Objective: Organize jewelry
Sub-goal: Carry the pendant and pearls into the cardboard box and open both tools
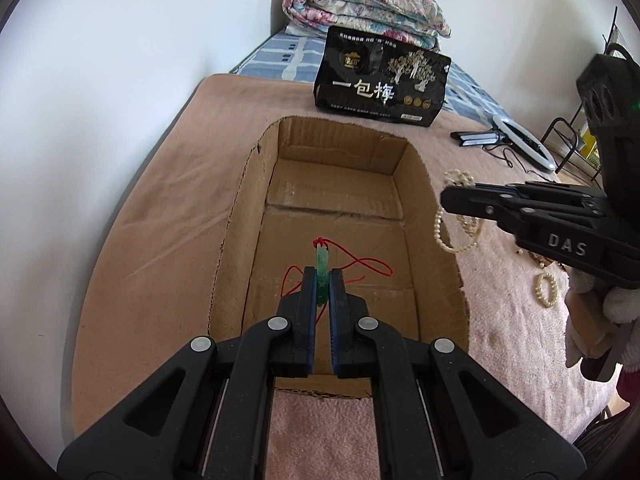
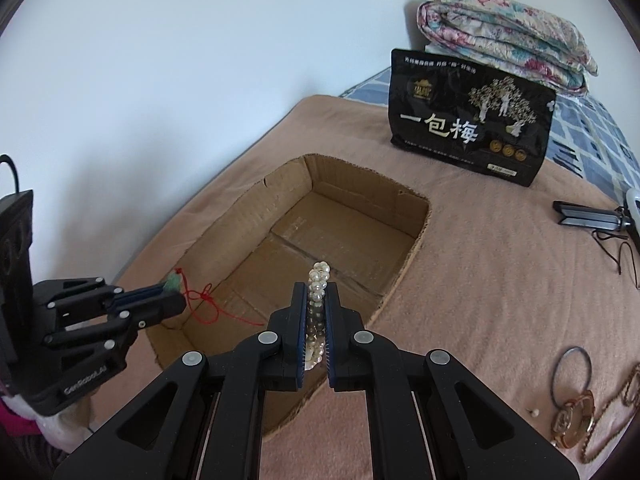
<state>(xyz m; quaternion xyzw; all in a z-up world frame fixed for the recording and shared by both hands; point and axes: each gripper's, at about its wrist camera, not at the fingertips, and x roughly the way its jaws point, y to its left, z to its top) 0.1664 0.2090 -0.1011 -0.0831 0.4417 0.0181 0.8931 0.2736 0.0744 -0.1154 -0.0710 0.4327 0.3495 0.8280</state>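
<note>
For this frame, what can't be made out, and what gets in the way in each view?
- Green pendant, left wrist view: its lower part is hidden between the left gripper pads.
- Pearl strand, right wrist view: its full length is hidden inside the right gripper.
- Gold chain, right wrist view: cut off by the fisheye edge.
- Small print on the black bag: too small to read.

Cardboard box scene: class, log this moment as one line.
left gripper: shut on green pendant | right gripper: shut on white pearl strand | both over open brown cardboard box

a bed (image 1: 140, 240) under a tan blanket meets a plain white wall (image 1: 120, 60), daylight soft throughout.
</note>
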